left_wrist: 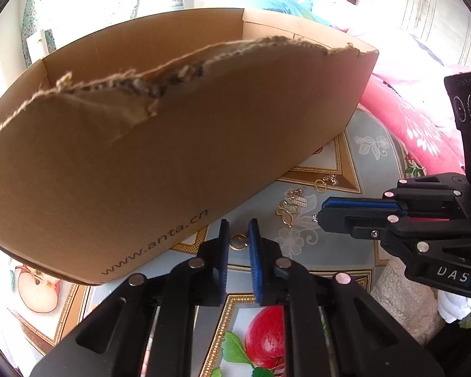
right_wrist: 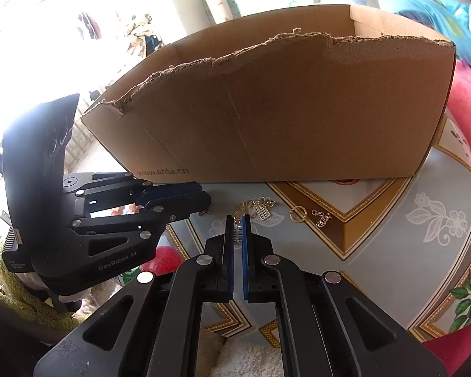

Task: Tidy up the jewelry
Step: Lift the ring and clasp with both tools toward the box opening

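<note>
Gold and silver jewelry pieces (left_wrist: 290, 207) lie on the patterned table in front of a torn cardboard box (left_wrist: 160, 144). My left gripper (left_wrist: 238, 235) is slightly open around a small gold ring (left_wrist: 238, 241) on the table. My right gripper (right_wrist: 238, 224) is nearly shut on a silver chain (right_wrist: 237, 229), just before a gold pendant cluster (right_wrist: 254, 209). A gold ring (right_wrist: 297, 213) and a small chain piece (right_wrist: 322, 218) lie to the right. The right gripper shows in the left wrist view (left_wrist: 322, 212); the left gripper shows in the right wrist view (right_wrist: 208, 201).
The box (right_wrist: 282, 110), printed www.anta.cn, fills the table's far side. The tablecloth (right_wrist: 392, 251) has floral and fruit patterns. A pink quilt (left_wrist: 414, 125) lies to the right. A fluffy towel (right_wrist: 22, 298) sits at the near edge.
</note>
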Motion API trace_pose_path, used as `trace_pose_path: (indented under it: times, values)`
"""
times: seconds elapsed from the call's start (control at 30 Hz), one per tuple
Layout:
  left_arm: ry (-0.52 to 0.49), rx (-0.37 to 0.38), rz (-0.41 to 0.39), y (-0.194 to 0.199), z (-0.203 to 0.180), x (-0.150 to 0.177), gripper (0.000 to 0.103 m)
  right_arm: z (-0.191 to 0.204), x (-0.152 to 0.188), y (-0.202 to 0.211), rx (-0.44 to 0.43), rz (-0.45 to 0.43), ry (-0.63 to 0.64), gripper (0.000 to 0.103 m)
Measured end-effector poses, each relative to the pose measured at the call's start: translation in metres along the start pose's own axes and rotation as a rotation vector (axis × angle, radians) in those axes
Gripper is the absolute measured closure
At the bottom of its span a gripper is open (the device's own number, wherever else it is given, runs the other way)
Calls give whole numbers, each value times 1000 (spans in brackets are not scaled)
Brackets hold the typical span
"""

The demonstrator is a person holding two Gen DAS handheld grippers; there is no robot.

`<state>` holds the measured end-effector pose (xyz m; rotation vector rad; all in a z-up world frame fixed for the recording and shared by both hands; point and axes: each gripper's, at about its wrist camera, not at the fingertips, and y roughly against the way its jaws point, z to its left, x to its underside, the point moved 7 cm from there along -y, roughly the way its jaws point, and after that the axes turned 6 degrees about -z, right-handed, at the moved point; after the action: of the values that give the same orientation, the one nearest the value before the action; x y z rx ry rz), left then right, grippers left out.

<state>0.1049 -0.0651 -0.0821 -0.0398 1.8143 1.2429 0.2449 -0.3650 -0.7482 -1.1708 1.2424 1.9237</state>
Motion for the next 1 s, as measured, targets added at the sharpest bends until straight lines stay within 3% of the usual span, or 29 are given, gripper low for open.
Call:
trace_pose_path:
  times: [0.2, 0.27, 0.53, 0.6, 0.67, 1.0]
  values:
    - [4, 4, -9, 3, 2, 2, 93, -3, -2, 1, 6, -3, -1, 101]
    - [10, 4, -12, 3, 2, 3, 103, -3, -2, 3, 10, -7, 3, 101]
    - [59, 13, -29, 18, 9, 6, 103, 2, 1, 16, 19, -34, 17, 101]
    - [60, 25, -29, 20, 8, 6, 101, 3, 1, 17, 20, -39, 18, 101]
    - [47, 18, -17, 20, 6, 7, 91, 4, 2, 18, 18, -42, 17, 101]
    - [-44, -38, 17, 10, -4, 5, 87, 0, 2, 22, 6, -49, 23, 101]
